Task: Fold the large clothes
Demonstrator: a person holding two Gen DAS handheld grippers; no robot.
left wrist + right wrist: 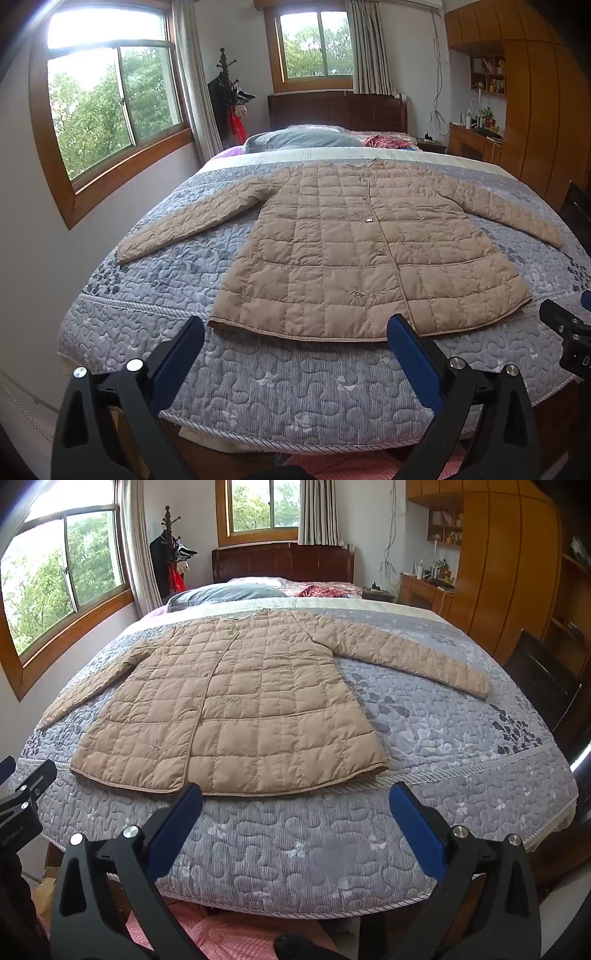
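Note:
A tan quilted coat lies flat and face up on the bed, hem toward me, both sleeves spread out to the sides; it also shows in the right wrist view. My left gripper is open and empty, held just short of the hem above the foot of the bed. My right gripper is open and empty, also just short of the hem, toward the coat's right side. The right gripper's body shows at the right edge of the left wrist view.
The bed has a grey patterned quilt, pillows and a dark wooden headboard. A wall with windows runs along the left, a coat rack in the corner, wooden wardrobes and a desk on the right.

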